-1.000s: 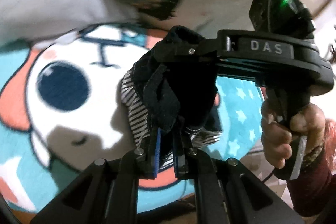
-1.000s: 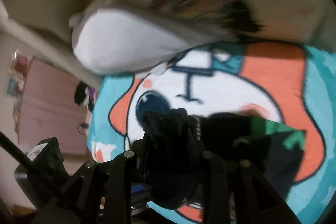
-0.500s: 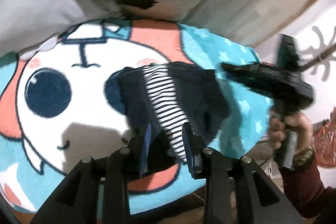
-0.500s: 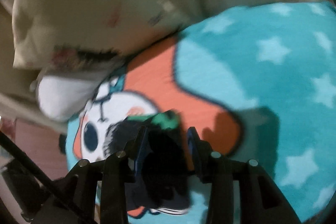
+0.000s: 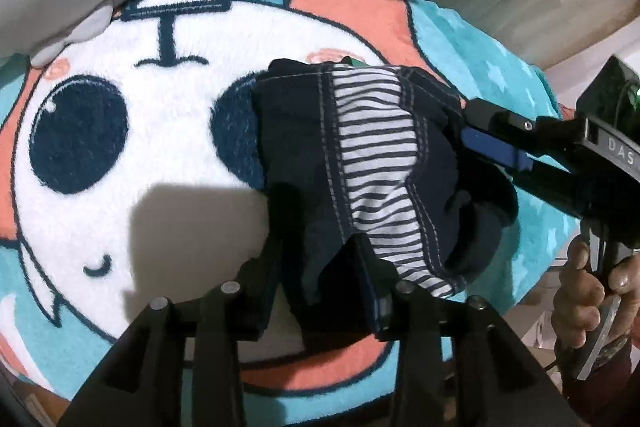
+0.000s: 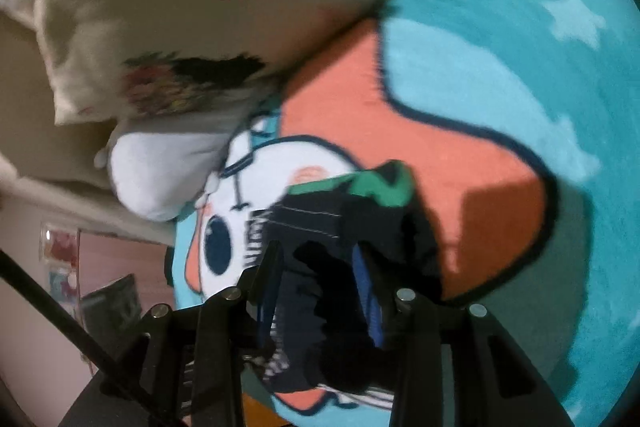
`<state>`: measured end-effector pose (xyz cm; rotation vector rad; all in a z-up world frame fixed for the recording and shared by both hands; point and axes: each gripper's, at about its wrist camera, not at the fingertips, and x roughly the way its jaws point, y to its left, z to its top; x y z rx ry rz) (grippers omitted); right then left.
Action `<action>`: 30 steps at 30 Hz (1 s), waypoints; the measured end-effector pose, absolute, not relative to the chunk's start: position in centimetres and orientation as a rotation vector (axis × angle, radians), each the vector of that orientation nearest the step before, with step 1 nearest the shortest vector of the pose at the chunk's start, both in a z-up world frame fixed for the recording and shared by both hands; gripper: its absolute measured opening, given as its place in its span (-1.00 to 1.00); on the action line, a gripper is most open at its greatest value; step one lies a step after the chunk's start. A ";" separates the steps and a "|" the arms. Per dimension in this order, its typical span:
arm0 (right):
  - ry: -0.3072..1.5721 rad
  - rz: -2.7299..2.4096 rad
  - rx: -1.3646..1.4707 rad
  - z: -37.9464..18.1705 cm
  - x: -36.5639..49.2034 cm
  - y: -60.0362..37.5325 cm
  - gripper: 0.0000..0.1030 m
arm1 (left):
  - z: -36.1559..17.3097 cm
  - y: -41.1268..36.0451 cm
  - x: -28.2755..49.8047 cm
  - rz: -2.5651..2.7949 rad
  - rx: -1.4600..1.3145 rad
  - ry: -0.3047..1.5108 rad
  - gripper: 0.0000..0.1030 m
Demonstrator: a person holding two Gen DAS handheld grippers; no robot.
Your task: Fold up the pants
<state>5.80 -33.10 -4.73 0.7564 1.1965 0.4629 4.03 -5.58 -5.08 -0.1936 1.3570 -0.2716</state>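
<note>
The pants (image 5: 360,163) lie bunched on the blanket (image 5: 160,155), on top of the big cartoon face, near its orange edge. They are small and dark, with a striped part down the middle. They have been put there because the soft blanket is a flat place to fold on.

The left gripper (image 5: 320,279) points down at the near end of the pants. Its jaws are opening, with cloth between them, so it looks like it is letting go. The right gripper (image 5: 472,131) comes in from the side, held by a hand (image 5: 588,287). Its jaws are closing, and dark cloth sits between them (in its own view the cloth fills the gap). I cannot tell if the pads press yet.

The long way of the pants runs from the left gripper up toward the far side of the blanket. The stripes show this line.
</note>
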 end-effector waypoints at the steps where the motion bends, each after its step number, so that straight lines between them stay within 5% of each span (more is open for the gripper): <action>1: 1.192 0.463 0.780 -5.0 5.7 -33.5 -0.26 | -5.0 -5.7 4.0 -0.263 -0.185 1.357 -0.18; 5: 1.165 0.456 0.794 -4.4 5.3 -34.9 -0.21 | -3.4 -4.4 3.8 -0.297 -0.256 1.340 -0.18; 10: 1.082 0.429 0.737 -2.0 4.0 -37.2 0.23 | -1.4 -0.8 4.4 -0.281 -0.390 1.266 0.00; 20: 1.184 0.454 0.742 -5.6 4.0 -36.3 0.28 | -5.6 -1.6 7.9 -0.344 -0.532 1.339 0.02; 24: 1.219 0.460 0.720 -6.7 4.1 -35.4 0.34 | -6.3 -1.8 8.6 -0.368 -0.598 1.327 0.30; 30: 1.201 0.480 0.712 -6.9 4.4 -34.5 0.37 | -6.8 -3.0 8.6 -0.407 -0.619 1.339 0.33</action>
